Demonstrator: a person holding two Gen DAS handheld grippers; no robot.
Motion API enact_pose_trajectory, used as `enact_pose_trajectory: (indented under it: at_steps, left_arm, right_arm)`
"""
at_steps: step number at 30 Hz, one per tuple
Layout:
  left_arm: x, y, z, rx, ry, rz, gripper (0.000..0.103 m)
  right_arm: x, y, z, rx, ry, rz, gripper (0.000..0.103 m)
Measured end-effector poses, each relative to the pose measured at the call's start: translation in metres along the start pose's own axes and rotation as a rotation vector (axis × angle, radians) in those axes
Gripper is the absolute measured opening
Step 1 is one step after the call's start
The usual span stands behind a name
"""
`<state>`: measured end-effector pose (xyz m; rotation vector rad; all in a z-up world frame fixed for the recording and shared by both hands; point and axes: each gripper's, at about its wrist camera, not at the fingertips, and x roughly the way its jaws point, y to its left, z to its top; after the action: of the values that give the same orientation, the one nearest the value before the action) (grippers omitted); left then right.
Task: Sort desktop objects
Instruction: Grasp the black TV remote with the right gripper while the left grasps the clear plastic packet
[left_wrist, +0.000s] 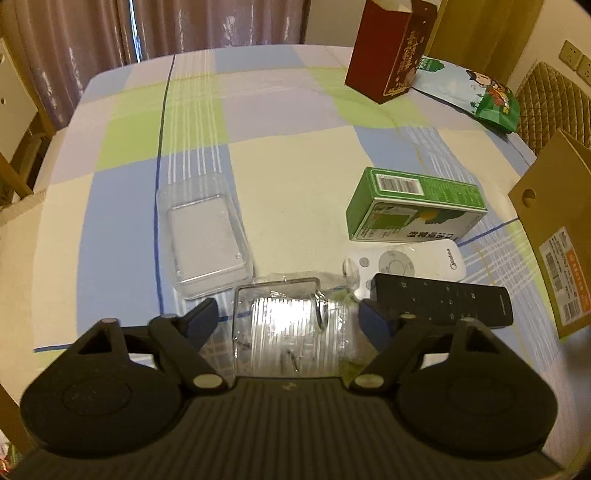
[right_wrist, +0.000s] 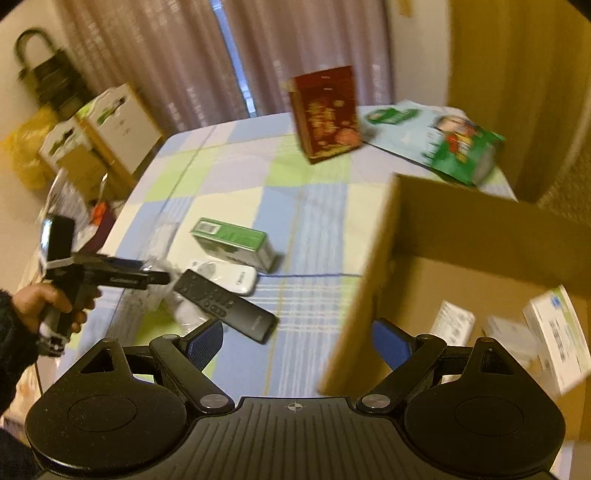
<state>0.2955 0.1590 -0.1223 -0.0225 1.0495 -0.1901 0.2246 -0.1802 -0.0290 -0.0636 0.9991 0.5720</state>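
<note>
Step in hand: left tool (left_wrist: 286, 317) lining up on the clear plastic packet (left_wrist: 291, 325) at the near edge of the worktop (left_wrist: 295, 155). Fingers spread wide, packet lies between them, no contact visible. Packet sits just beside the black remote (left_wrist: 443, 299), which touches or overlaps the white remote (left_wrist: 406, 262); green box (left_wrist: 413, 203) just behind those, clear plastic tray (left_wrist: 207, 240) to the left.

Right tool (right_wrist: 297, 341) also spread, holding nothing, hovering at the near wall of the cardboard box (right_wrist: 480, 229). A few white cartons (right_wrist: 554, 332) already lie inside, so sorting looks partly done. Right view is motion-blurred, so fine detail there is unreliable.

Next move, my read: lower the left tool a bit more, close on the packet's middle, lift, carry to the cardboard box. Film is thin and crinkly, likely to slip or deform; right finger is close to the black remote, so watch for nudging it.
</note>
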Motion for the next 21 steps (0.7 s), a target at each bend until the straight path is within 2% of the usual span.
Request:
enact_pose_trajectory:
  at_steps: [4, 6, 8, 14, 15, 16, 17, 21]
  left_arm:
    - [0.007, 0.002, -0.002, -0.001, -0.003, -0.024, 0.064]
    - [0.005, 0.003, -0.004, 0.007, -0.018, -0.025, 0.056]
    - [0.001, 0.005, -0.007, 0.006, -0.023, -0.027, 0.052]
    - [-0.014, 0.013, -0.02, 0.008, -0.01, -0.007, 0.05]
    - [-0.017, 0.014, -0.024, 0.009, -0.007, -0.006, 0.05]
    - [-0.02, 0.015, -0.028, 0.006, -0.005, -0.006, 0.05]
    - [-0.024, 0.016, -0.032, -0.001, -0.003, -0.008, 0.05]
    - [-0.036, 0.017, -0.047, -0.016, 0.003, -0.013, 0.05]
  right_arm:
    - [0.03, 0.021, 0.015, -0.149, 0.047, 0.052, 0.09]
    - [0.05, 0.034, 0.022, -0.238, 0.078, 0.08, 0.09]
    - [0.07, 0.046, 0.029, -0.328, 0.114, 0.105, 0.09]
    - [0.15, 0.081, 0.026, -0.647, 0.327, 0.095, 0.089]
    - [0.16, 0.084, 0.024, -0.685, 0.356, 0.1, 0.086]
    - [0.17, 0.085, 0.021, -0.707, 0.392, 0.106, 0.067]
    - [0.18, 0.086, 0.019, -0.73, 0.429, 0.112, 0.061]
    - [0.208, 0.083, 0.013, -0.758, 0.489, 0.099, 0.061]
